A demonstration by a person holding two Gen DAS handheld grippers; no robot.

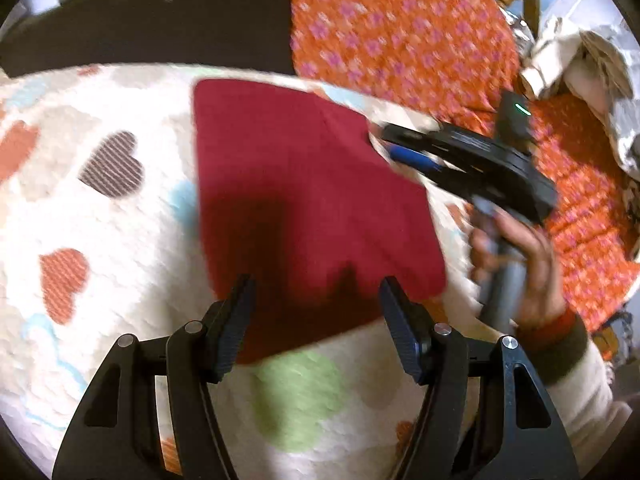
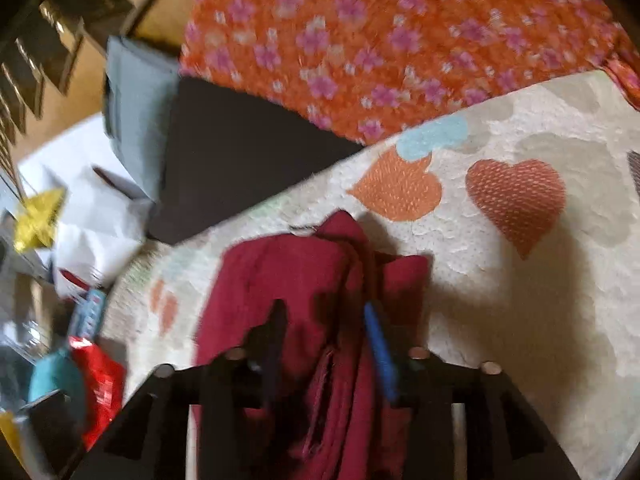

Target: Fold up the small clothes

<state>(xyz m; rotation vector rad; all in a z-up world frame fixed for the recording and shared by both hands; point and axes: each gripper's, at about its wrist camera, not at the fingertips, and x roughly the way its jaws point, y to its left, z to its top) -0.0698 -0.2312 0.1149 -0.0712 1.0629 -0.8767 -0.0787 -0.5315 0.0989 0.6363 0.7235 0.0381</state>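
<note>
A dark red cloth [image 1: 304,184] lies folded flat on a white blanket with hearts [image 1: 120,240]. My left gripper [image 1: 317,292] hovers over the cloth's near edge, open, with nothing pinched between its fingers. In the left wrist view, a hand holds my right gripper [image 1: 386,136], whose tips are at the cloth's far right corner. The right wrist view is blurred. There the red cloth [image 2: 280,272] shows bunched, layered edges, and a ridge of it runs between the spread fingers of the right gripper [image 2: 326,324]. The pads stand apart from the fabric.
An orange floral sheet [image 1: 400,32] lies beyond the blanket, beside a dark surface [image 1: 160,12]. Crumpled pale wrappings [image 1: 580,60] sit at the far right. Off the blanket's edge are a grey box [image 2: 136,112], white papers [image 2: 92,208] and red and teal packets [image 2: 96,384].
</note>
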